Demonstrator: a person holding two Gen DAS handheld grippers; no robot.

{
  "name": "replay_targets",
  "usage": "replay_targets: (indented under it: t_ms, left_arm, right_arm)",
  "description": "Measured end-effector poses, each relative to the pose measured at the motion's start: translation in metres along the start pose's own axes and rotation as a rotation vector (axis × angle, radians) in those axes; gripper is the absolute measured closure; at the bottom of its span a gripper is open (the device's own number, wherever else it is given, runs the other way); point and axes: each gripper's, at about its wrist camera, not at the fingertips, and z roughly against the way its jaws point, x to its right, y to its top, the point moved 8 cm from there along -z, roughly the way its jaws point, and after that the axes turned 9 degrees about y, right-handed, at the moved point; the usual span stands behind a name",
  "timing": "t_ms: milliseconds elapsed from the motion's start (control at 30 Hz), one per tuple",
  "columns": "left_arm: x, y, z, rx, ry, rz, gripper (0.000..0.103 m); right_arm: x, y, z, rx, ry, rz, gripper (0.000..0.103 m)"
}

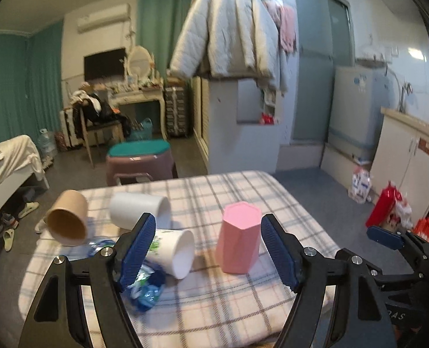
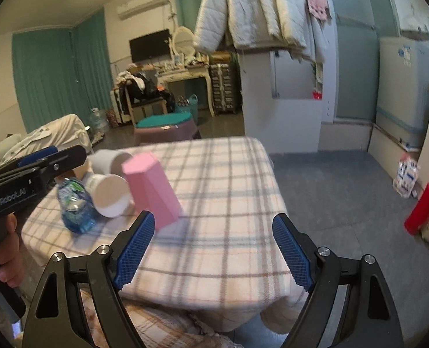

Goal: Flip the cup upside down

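A pink faceted cup (image 1: 239, 240) stands mouth-down on the plaid-covered table (image 1: 214, 304); it also shows in the right wrist view (image 2: 152, 190). My left gripper (image 1: 207, 250) is open and empty, its fingers on either side of the cup but nearer the camera, not touching it. My right gripper (image 2: 214, 250) is open and empty, low at the table's near edge, right of the cup. The right gripper also shows at the far right of the left wrist view (image 1: 388, 236).
A white paper cup (image 1: 173, 252) lies on its side left of the pink cup. Behind it lie a larger white cup (image 1: 139, 210) and a brown paper cup (image 1: 68, 220). A crushed blue water bottle (image 1: 147, 290) lies at the left front.
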Motion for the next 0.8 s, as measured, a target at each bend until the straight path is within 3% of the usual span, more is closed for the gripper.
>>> replay_targets:
  t_ms: [267, 633, 767, 800]
  left_arm:
    - [-0.038, -0.012, 0.043, 0.076, 0.055, 0.062, 0.025]
    - [-0.057, -0.061, 0.052, 0.06, 0.094, 0.087, 0.024]
    - [-0.07, -0.075, 0.045, 0.033, 0.122, 0.121, 0.011]
    - [-0.073, -0.078, 0.047, 0.039, 0.126, 0.128, 0.011]
  right_arm:
    - [-0.042, 0.005, 0.021, 0.052, 0.05, 0.065, 0.019]
    - [-0.074, -0.023, 0.018, 0.036, 0.09, 0.097, 0.019]
    - [-0.077, -0.028, 0.012, 0.029, 0.086, 0.104, 0.019]
    - [-0.077, -0.028, 0.012, 0.031, 0.084, 0.105, 0.012]
